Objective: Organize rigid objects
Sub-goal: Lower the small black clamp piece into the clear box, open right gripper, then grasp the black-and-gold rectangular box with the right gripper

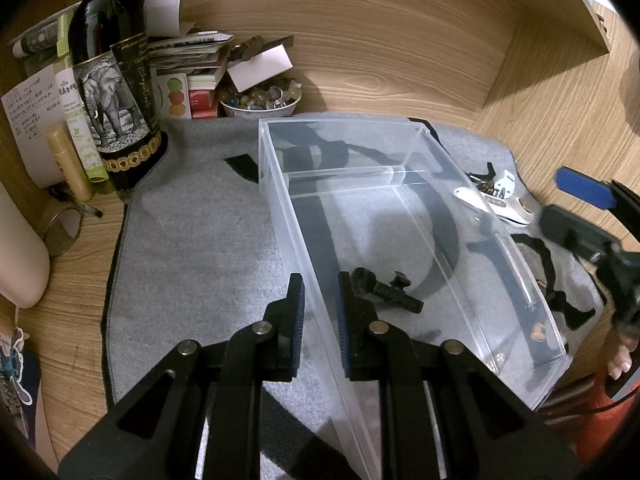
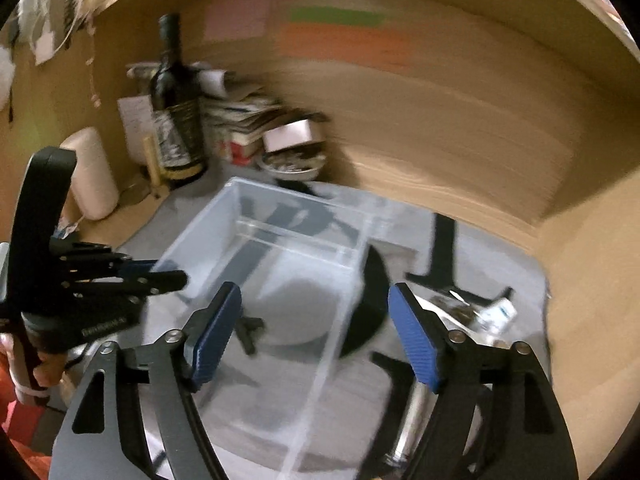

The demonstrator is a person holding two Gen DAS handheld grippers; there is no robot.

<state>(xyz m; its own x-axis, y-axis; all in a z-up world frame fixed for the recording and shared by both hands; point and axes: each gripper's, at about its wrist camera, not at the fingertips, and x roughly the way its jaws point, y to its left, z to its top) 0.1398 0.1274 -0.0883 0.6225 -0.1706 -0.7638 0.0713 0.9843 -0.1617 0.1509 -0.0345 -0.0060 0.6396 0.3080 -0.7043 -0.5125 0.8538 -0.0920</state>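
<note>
Left wrist view: close, angled down along clear bin (image 1: pixel 400 240) wall toward desk (image 1: pixel 540 92) back. Right wrist view: higher, blurred, angled down. Shared: bin, wine bottle (image 1: pixel 112 80), grey mat (image 1: pixel 192 240).

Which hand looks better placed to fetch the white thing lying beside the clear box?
Probably the right gripper: its jaws are open and empty, near the white item. The left gripper is clamped on the clear box's wall.
</note>
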